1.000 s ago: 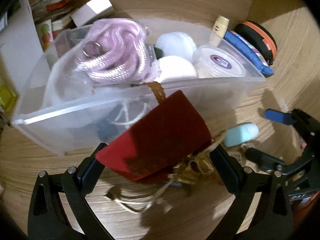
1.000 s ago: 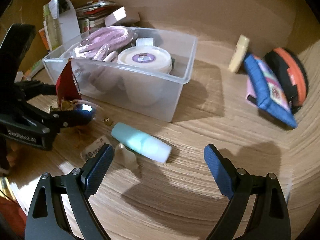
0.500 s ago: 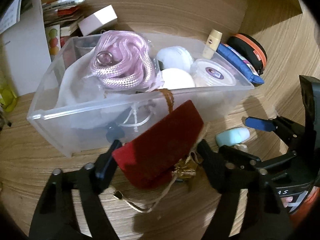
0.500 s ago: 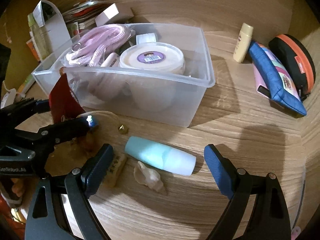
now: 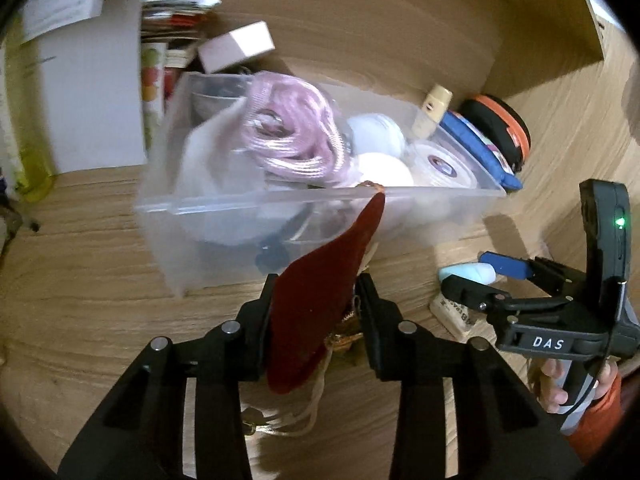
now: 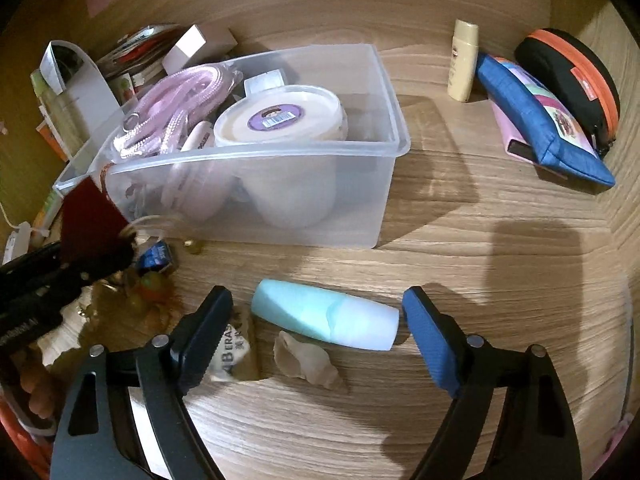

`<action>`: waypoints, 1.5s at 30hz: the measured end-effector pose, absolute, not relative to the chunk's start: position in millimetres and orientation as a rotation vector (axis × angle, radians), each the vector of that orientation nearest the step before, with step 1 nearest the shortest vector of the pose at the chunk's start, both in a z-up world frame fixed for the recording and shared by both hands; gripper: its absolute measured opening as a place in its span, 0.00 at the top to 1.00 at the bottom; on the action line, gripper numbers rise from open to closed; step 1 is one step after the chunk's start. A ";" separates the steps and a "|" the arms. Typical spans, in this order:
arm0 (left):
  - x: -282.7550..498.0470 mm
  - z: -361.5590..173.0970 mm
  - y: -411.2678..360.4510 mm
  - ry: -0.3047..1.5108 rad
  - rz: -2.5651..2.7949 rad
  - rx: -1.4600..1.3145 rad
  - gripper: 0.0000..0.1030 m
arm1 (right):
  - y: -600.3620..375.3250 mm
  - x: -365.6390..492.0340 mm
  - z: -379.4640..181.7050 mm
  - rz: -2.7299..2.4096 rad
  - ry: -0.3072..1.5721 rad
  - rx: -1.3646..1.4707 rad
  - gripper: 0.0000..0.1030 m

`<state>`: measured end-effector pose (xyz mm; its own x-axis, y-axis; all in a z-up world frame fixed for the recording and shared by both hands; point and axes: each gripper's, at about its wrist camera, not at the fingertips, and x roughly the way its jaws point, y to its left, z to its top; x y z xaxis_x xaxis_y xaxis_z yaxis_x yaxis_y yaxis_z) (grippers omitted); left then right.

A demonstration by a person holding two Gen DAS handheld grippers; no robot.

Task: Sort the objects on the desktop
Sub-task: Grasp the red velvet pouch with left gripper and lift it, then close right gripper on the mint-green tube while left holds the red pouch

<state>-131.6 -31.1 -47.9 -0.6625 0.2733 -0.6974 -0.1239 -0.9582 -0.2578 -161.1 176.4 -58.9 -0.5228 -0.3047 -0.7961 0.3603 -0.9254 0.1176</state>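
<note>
My left gripper (image 5: 316,316) is shut on a dark red velvet pouch (image 5: 320,292) with gold cords, held just in front of the clear plastic bin (image 5: 280,200); the pouch also shows in the right wrist view (image 6: 86,220). The bin (image 6: 394,136) holds a pink rope (image 6: 172,100), a white tub (image 6: 280,120) and white round cases. My right gripper (image 6: 316,328) is open, its fingers either side of a pale blue tube (image 6: 324,316) lying on the desk. A seashell (image 6: 308,360) and an eraser (image 6: 234,346) lie by it.
A blue pouch (image 6: 540,120), a black and orange case (image 6: 572,72) and a cream bottle (image 6: 464,60) sit at the right. Boxes and papers (image 5: 172,40) stand behind the bin. Small trinkets (image 6: 152,276) lie left of the tube.
My left gripper has closed on the red pouch and lifted it toward the bin. My right gripper has moved closer over the blue tube.
</note>
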 end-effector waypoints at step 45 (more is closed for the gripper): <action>-61.1 -15.6 -41.5 -0.174 2.691 -0.977 0.64 | 168.8 -153.8 -58.3 -2.411 0.186 1.245 0.71</action>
<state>-61.1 -41.5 -15.6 -0.7351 0.2945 -0.6107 -0.2133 -0.9554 -0.2040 -153.8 168.8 -58.3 -0.5113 -0.3031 -0.8042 0.4229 -0.9033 0.0715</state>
